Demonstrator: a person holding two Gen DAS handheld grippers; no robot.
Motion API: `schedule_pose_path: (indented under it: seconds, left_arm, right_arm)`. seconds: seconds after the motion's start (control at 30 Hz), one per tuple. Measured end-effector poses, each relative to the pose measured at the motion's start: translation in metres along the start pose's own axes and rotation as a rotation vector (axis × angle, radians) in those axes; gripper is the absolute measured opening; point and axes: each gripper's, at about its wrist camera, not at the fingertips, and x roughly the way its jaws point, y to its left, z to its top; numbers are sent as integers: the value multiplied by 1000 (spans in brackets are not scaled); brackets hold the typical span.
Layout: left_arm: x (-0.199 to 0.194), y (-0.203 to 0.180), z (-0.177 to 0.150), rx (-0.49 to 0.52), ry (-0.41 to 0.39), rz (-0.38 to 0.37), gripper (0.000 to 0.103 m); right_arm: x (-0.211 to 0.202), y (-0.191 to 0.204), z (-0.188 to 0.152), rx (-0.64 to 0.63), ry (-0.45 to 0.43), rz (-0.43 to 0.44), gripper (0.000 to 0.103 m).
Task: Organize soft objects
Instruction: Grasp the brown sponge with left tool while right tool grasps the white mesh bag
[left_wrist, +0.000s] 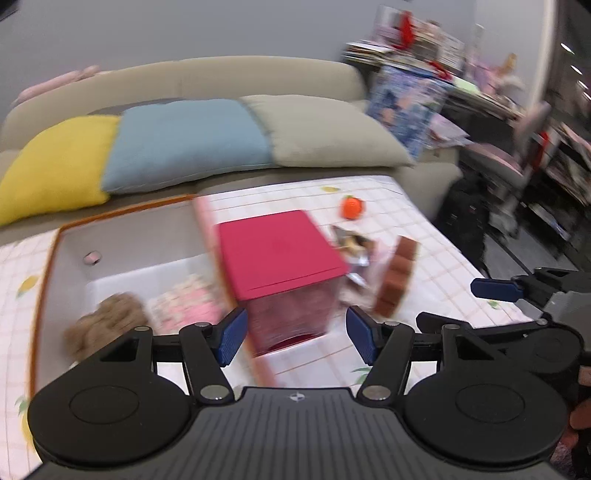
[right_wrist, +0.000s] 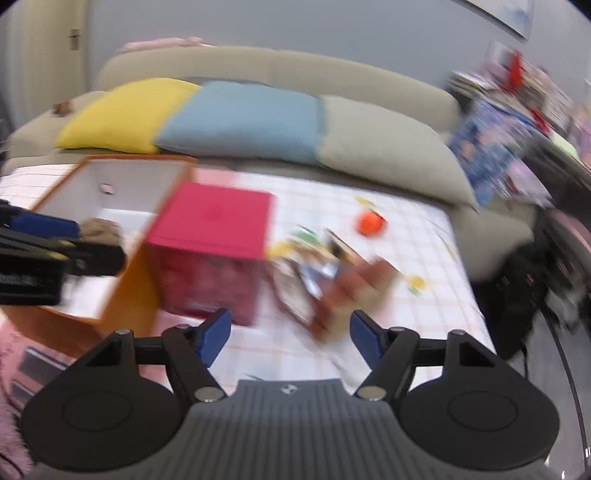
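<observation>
Your right gripper (right_wrist: 290, 334) sits wide and empty, and the brown block strip (right_wrist: 343, 291) lies just ahead, long axis running near-to-far. Left gripper (left_wrist: 295, 334) is wide too, facing the red box (left_wrist: 280, 251).

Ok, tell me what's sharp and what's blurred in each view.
Left wrist view: left gripper sharp, its jaws open; pink box, orange ball and cushions smeared by motion. Right wrist view: right gripper crisp; table clutter more heavily streaked; fisheye bends sofa.

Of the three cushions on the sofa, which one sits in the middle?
The blue cushion: it lies between the yellow cushion and the grey-beige cushion.
</observation>
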Motion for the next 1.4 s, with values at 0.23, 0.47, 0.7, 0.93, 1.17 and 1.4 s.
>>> schedule_pose_path:
  seconds: [0.23, 0.47, 0.7, 0.93, 1.17, 1.4]
  left_arm:
    - [39, -51, 18, 143, 28, -121, 72]
    - [91, -94, 32, 298, 84, -170, 72]
    - [141, -108, 44, 344, 156, -180, 72]
    - [183, -112, 48, 333, 245, -179, 72]
    - [206, -117, 36, 359, 316, -163, 41]
    - [188, -107, 32, 302, 258, -166, 35]
  right_arm:
    - [23, -57, -17, 107, 43, -120, 57]
    - [46, -96, -26, 161, 74, -114, 57]
    - [72, -116, -33, 204, 136, -62, 57]
    - [92, -116, -31, 166, 170, -2, 59]
    - [111, -119, -27, 139, 212, 66, 85]
    - [134, -119, -23, 88, 250, 106, 91]
